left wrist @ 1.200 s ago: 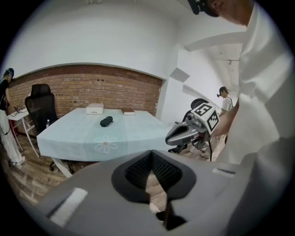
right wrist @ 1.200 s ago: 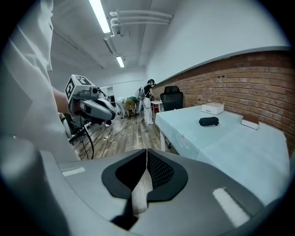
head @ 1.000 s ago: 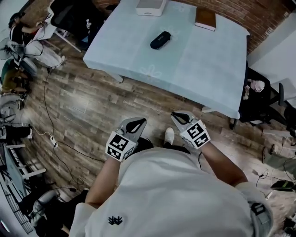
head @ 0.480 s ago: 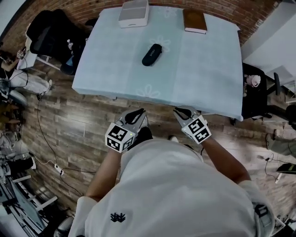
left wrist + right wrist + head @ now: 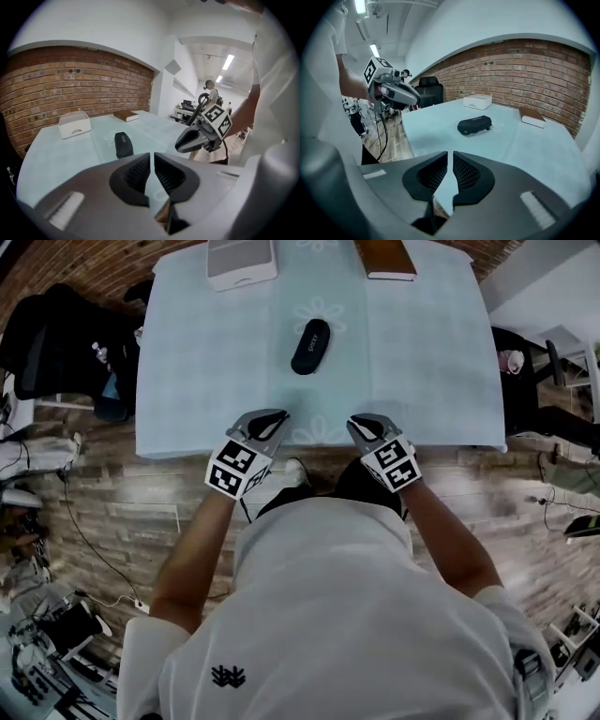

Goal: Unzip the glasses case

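Black glasses case [image 5: 310, 346] lay closed in the middle of the bench [image 5: 422, 352].
The left gripper [image 5: 272, 415] and right gripper [image 5: 361, 420] hovered at its near edge, fingers [image 5: 136, 173] pressed together, empty.

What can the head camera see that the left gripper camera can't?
Only the head view shows the wooden floor, the white shirt from above, and the marker cube on the left gripper. Only the left gripper view shows the ceiling lights, a person far off in the room, and the left gripper's own jaws close up, together with nothing between them. Both show the table, the black glasses case lying on it untouched, the white box, the brown book and the right gripper.
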The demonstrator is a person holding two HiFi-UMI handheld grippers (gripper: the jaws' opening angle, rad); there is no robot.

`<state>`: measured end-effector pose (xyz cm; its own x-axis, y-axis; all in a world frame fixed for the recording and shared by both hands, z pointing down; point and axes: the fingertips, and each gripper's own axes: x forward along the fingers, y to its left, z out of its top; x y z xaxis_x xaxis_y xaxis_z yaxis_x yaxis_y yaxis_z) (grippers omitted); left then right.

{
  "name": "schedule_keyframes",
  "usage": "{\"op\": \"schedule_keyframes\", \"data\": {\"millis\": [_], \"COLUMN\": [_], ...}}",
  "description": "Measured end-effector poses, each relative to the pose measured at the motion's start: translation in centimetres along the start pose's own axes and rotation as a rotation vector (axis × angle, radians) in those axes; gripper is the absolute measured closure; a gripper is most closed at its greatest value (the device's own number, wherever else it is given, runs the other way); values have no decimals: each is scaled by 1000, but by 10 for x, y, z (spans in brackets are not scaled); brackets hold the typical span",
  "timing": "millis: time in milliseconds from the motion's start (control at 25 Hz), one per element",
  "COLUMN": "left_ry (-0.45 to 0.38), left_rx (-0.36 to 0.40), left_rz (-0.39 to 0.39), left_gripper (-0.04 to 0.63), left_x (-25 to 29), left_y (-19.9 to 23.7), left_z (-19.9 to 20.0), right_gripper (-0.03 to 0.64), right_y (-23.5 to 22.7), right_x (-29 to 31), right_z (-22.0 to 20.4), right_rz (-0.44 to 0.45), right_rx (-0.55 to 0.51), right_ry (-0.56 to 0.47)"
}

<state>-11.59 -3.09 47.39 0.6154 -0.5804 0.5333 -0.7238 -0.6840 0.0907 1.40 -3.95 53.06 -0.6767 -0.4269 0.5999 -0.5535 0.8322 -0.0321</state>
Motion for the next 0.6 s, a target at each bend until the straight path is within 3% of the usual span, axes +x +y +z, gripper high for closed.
{"op": "schedule_keyframes", "data": {"millis": [200,600], "left_ry": [27,117], "left_rx": [1,16], "left_rz": [-17,-28], "left_gripper": [535,535], "left_x": [28,104], "left_y": [34,91], "left_z": [3,15], "right_gripper": [598,585], "right_y": [-6,-31], "right_x": [45,135], "right_z": [4,20], "right_rz": [6,72], "right_rx": [6,-10], "right_ry": [74,124]}}
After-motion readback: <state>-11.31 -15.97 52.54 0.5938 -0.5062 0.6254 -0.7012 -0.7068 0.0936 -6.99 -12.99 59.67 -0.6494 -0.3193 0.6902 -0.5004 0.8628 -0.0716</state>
